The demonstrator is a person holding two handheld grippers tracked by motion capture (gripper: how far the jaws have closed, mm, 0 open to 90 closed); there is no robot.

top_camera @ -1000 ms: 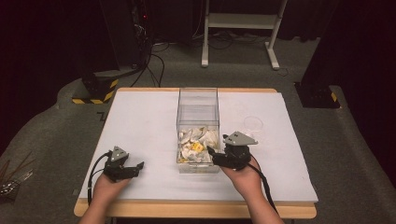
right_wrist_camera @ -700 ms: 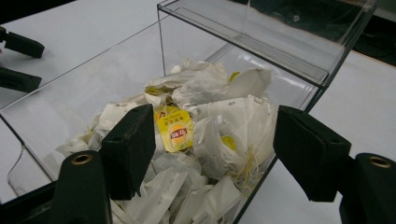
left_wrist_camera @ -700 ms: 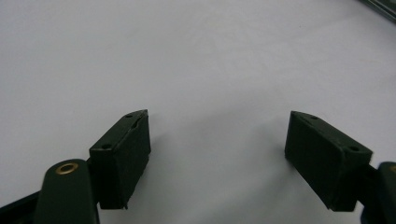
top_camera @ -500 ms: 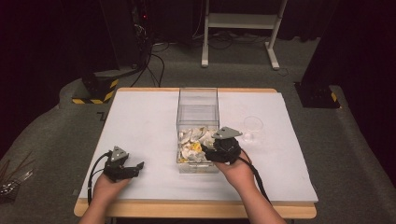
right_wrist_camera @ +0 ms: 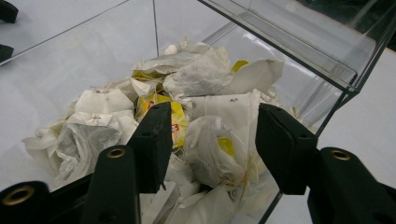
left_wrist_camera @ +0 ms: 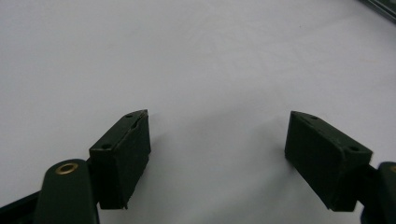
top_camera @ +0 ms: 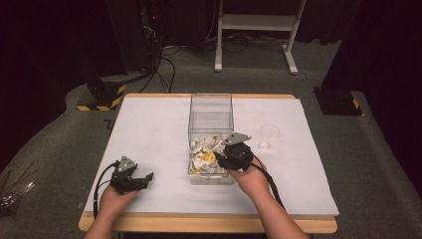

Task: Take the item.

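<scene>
At the bottom of the high view, two forearms come in over the near edge of the worktop [top_camera: 149, 124]. The left gripper [top_camera: 145, 178] sits low at lower left of the frame, over bare white surface; in the left gripper view its jaws stand wide apart with nothing between them.

Right of centre, the right gripper [top_camera: 219, 158] reaches over the near end of a clear plastic box [top_camera: 210, 107] — its jaws are apart, poised just above the heap inside, holding nothing that can be made out. That heap is a pile of white paper tea bags [right_wrist_camera: 205, 79], some with yellow tags, lying in the near part of the box.

Farther right, a clear plastic cup [top_camera: 269, 135] stands on the worktop, apart from the box.
</scene>
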